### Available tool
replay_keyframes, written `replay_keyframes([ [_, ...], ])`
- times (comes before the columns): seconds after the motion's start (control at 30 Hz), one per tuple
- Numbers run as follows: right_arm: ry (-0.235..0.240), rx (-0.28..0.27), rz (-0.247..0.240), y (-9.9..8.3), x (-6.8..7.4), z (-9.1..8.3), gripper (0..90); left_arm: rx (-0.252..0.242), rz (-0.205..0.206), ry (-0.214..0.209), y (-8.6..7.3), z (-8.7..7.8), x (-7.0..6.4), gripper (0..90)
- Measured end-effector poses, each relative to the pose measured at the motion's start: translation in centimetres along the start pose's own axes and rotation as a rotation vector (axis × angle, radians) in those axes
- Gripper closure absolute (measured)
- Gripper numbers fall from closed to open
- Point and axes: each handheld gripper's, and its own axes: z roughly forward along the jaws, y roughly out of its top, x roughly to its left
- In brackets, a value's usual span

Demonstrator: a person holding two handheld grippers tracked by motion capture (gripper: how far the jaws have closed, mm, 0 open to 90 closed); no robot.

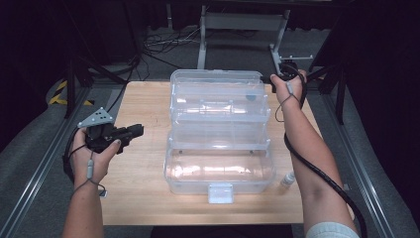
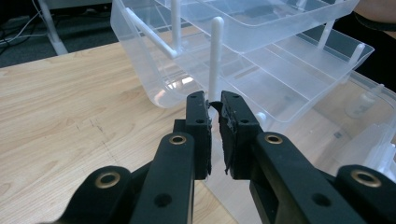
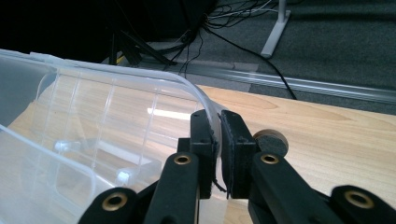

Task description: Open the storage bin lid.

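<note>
A clear plastic tiered box [image 1: 220, 184] stands open in the middle of the wooden table [image 1: 141, 198], its trays [image 1: 220, 106] stepped up toward the raised lid [image 1: 215, 77]. My right gripper [image 1: 278, 77] is at the lid's far right corner. Its jaws [image 3: 217, 119] are shut on the lid's clear rim [image 3: 140, 74]. My left gripper [image 1: 139, 130] hovers left of the box, pointing at it and a short way off. Its jaws [image 2: 214, 100] are shut with nothing held, and a white hinge arm [image 2: 215, 51] and the trays [image 2: 280, 70] lie just beyond.
A small clear bottle [image 1: 287, 179] stands on the table right of the box. A small round dark object [image 3: 270, 142] sits beside my right jaws. Cables [image 1: 163, 44] and metal frame legs [image 1: 202, 44] lie on the floor past the far edge.
</note>
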Motion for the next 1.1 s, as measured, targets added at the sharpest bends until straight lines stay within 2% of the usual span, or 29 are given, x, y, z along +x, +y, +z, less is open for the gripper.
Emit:
replay_keyframes([
  [0.63,-0.012,0.019,0.04,-0.9,-0.7,1.5,84.4,0.005,-0.003,-0.007,0.0,0.0,0.1,82.1],
  [1.1,-0.029,0.029,0.036,-1.0,-0.7,2.0,84.4,0.01,-0.002,-0.002,0.0,-0.1,0.2,81.6],
])
